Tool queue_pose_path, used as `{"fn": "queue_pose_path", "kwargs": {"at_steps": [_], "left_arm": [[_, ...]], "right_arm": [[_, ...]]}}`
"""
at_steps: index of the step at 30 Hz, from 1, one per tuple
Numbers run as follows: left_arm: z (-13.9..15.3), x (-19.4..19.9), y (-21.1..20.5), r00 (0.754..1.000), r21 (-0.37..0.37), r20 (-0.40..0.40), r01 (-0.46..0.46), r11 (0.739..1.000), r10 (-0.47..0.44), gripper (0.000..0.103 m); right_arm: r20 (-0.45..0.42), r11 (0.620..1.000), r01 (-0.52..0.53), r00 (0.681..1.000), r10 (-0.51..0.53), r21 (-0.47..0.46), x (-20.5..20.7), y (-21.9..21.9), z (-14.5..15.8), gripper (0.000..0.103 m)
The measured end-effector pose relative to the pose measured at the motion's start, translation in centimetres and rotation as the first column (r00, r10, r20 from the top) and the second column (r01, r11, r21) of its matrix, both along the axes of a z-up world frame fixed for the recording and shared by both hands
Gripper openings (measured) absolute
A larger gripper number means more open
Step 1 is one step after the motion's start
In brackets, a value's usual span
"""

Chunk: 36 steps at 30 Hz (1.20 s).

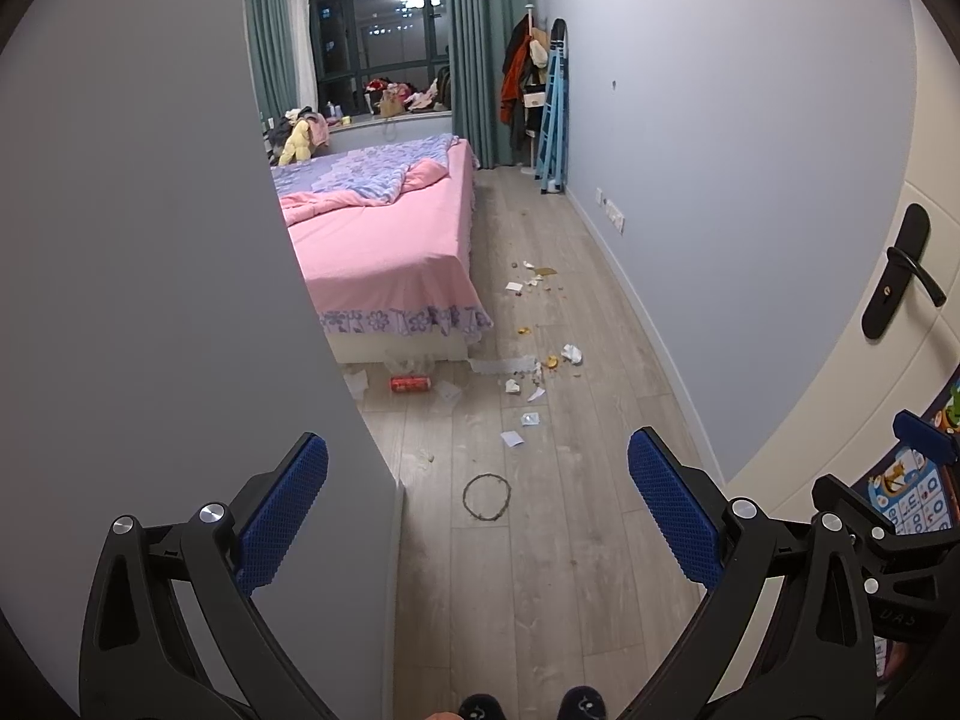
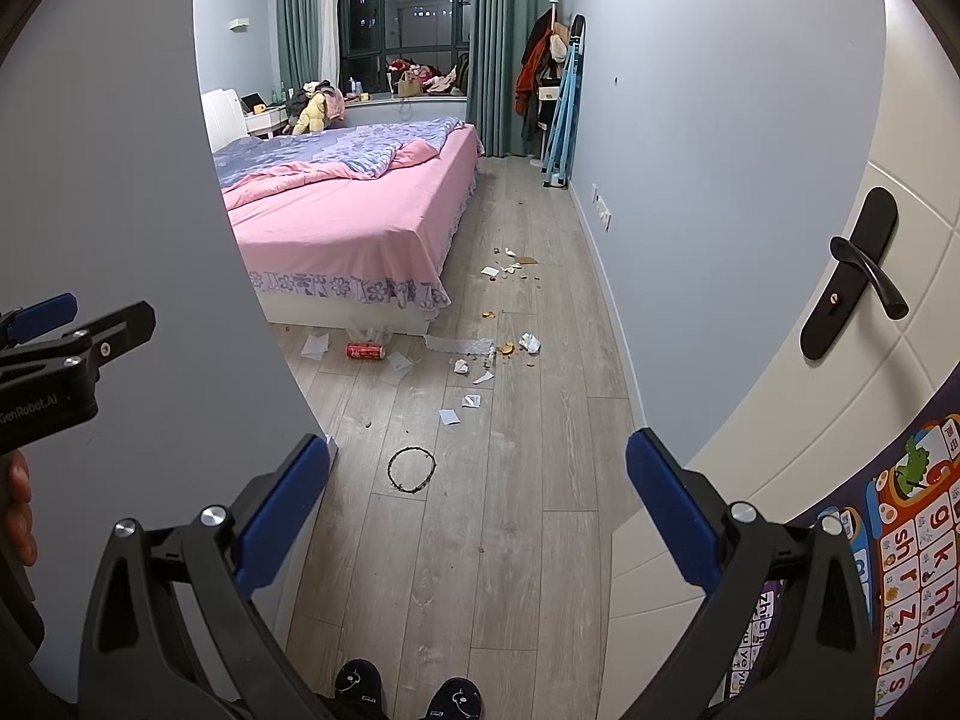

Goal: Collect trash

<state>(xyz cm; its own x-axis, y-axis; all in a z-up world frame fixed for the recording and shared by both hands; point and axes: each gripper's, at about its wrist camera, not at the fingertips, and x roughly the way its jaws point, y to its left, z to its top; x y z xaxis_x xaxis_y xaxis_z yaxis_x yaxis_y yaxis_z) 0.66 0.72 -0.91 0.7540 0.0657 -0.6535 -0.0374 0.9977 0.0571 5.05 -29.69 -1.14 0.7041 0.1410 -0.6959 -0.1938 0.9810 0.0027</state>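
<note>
Trash lies scattered on the wooden bedroom floor ahead. A red soda can [image 1: 410, 384] [image 2: 365, 351] lies by the foot of the bed. Crumpled white paper [image 1: 572, 353] [image 2: 530, 342], small paper scraps [image 1: 512, 438] [image 2: 449, 416], orange peel bits [image 1: 551, 362] [image 2: 507, 348] and a dark ring [image 1: 486, 496] [image 2: 411, 470] lie on the floor. My left gripper [image 1: 477, 516] is open and empty, held in the doorway well short of the trash. My right gripper [image 2: 477, 510] is open and empty beside it.
A grey wall corner [image 1: 180, 240] blocks the left. A white door [image 2: 840, 360] with a black handle [image 2: 864, 276] stands open on the right. A pink bed [image 2: 336, 222] fills the left of the room. A blue folded ladder [image 2: 567, 108] leans on the far wall.
</note>
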Motion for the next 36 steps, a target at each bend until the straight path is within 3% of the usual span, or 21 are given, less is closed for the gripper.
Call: {"fn": "queue_pose_path", "kwargs": {"at_steps": [25,28,36], "left_arm": [[-1.7,3.0,-2.6,0.999,0.033,-0.041,0.007,0.999,-0.005,0.097],[-2.8,3.9,-3.0,1.000,0.026,0.001,-0.019,0.999,0.019,0.097],[-5.1,6.8,-3.2,0.997,-0.005,-0.064,-0.031,1.000,0.030,0.097]], "right_arm": [[-0.028,1.000,-0.003,1.000,0.004,0.007,1.2,-0.9,-1.3,0.096],[-0.032,1.000,0.003,0.999,-0.003,0.009,2.0,-2.0,-1.8,0.096],[-0.090,0.999,-0.031,0.995,0.030,-0.008,6.0,-2.4,-4.6,0.096]]}}
